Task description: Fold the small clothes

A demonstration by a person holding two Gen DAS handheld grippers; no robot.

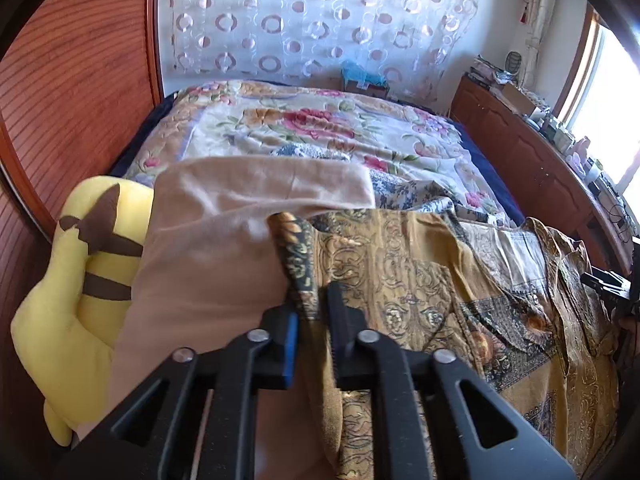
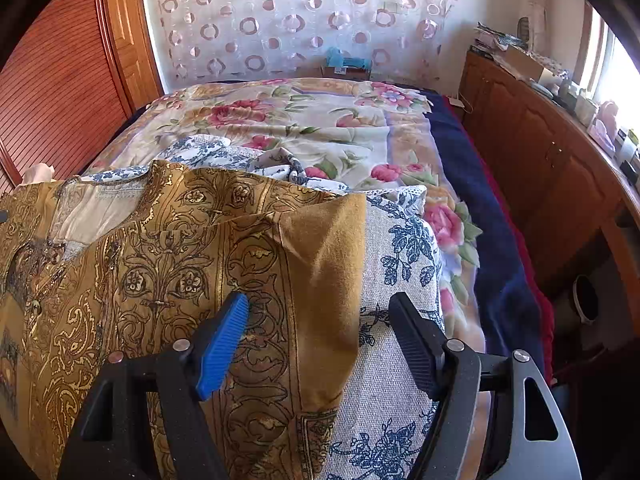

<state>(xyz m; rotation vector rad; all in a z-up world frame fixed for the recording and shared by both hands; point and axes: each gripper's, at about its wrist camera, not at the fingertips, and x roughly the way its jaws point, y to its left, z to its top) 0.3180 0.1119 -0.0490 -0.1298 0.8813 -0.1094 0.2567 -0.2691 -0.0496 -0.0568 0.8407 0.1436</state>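
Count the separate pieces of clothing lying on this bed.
3 visible: gold patterned shirt in the middle, tan garment beside the yellow plush toy, blue-floral white piece underneath. More may be hidden.

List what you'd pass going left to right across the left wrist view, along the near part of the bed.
Yellow plush toy → beige cloth → left hand-held gripper, shut on the gold patterned shirt's edge → gold patterned shirt → wooden cabinet.

bed (image 2: 500, 264) | cover: floral quilt (image 2: 320, 128) over dark blue blanket (seen along the bed's edge) | on quilt: gold shirt (image 2: 180, 248) spread at near end; blue-white cloth (image 2: 400, 264) beside and under shirt; beige cloth (image 1: 224, 216) and yellow plush (image 1: 72, 280) on the shirt's other side
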